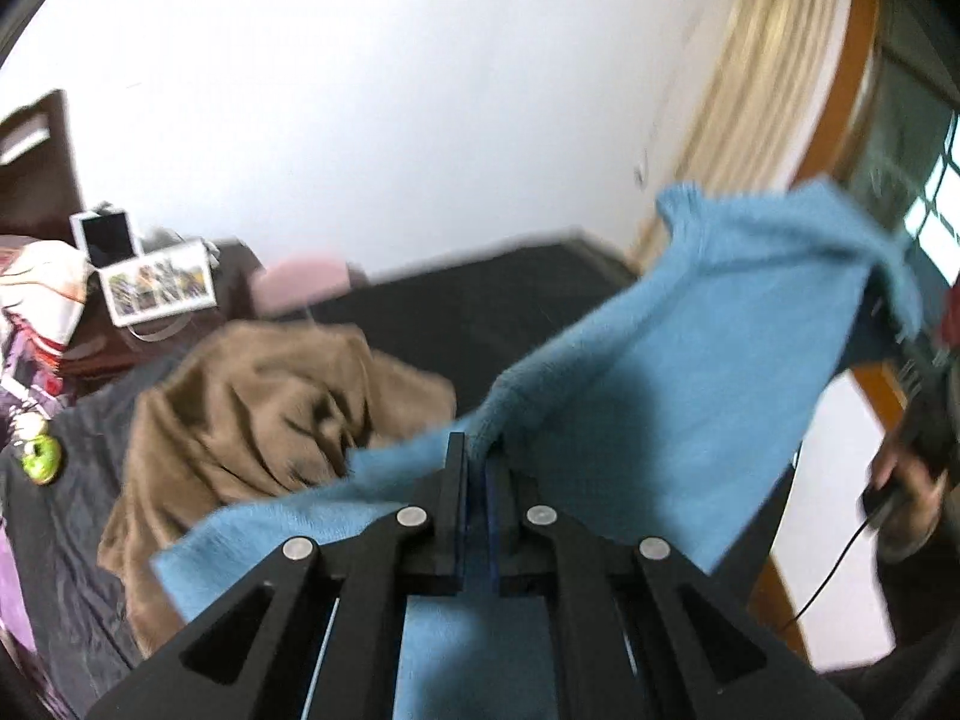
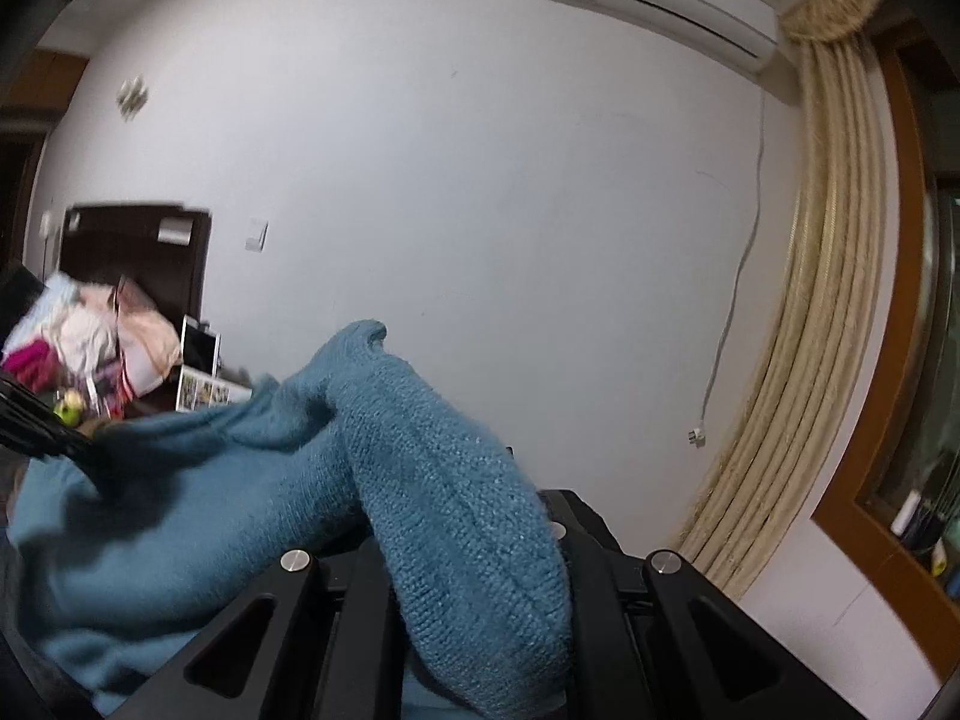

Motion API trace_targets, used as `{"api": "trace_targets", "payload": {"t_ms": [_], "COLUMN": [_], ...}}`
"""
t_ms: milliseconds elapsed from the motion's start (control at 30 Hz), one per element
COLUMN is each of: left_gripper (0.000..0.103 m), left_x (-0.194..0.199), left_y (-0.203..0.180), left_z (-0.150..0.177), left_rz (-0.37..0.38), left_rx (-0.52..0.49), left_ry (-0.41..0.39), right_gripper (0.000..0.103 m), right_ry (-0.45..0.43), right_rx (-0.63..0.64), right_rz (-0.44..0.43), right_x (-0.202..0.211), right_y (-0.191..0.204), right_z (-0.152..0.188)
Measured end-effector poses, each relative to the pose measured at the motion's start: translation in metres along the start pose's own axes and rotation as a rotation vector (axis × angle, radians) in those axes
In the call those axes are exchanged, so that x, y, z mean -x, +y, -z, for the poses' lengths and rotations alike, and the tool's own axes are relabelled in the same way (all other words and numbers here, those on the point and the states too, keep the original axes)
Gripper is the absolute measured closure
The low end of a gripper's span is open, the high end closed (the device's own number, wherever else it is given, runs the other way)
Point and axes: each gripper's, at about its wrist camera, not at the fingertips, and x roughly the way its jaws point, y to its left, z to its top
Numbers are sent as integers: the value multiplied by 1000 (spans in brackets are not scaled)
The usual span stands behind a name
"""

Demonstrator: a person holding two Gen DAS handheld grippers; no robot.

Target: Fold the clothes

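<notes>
A blue knit sweater (image 1: 690, 360) hangs stretched in the air between both grippers. In the left wrist view my left gripper (image 1: 477, 468) is shut on a bunched fold of its edge. From there the cloth runs up to the right, towards a person's hand (image 1: 906, 474) on the other tool. In the right wrist view the sweater (image 2: 456, 510) drapes over my right gripper (image 2: 564, 516) and hides its fingertips, which look shut on it. The left gripper (image 2: 72, 438) shows as black bars at that view's left edge, on the same cloth.
A crumpled brown garment (image 1: 270, 414) lies on the dark bed cover (image 1: 480, 312) below and to the left. Boxes and clutter (image 1: 156, 282) pile up by the dark headboard (image 2: 138, 252). A white wall, a beige curtain (image 2: 822, 330) and a wooden window frame (image 2: 900, 360) close the right side.
</notes>
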Motion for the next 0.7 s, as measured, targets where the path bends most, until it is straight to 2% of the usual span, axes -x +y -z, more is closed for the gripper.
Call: {"api": "trace_targets", "payload": {"t_ms": [233, 433, 567, 633, 700], "left_gripper": [98, 98, 98, 101, 101], "left_x": [80, 131, 167, 191, 210], "left_y": [-40, -77, -101, -116, -127], "left_z": [-8, -10, -9, -6, -5], "left_rz": [-58, -84, -110, -144, -170], "left_rx": [71, 108, 105, 78, 50], "left_ry": [-209, -386, -487, -575, -615], "right_gripper": [97, 97, 97, 97, 97], "right_ry": [-99, -172, -171, -151, -127], "right_rx": [-53, -99, -103, -88, -69], "right_rz": [-16, -42, -103, -159, -216], "right_x": [23, 50, 54, 47, 43], "right_y": [-31, -64, -73, -70, -67], "right_z": [-18, -30, -32, -31, -27]}}
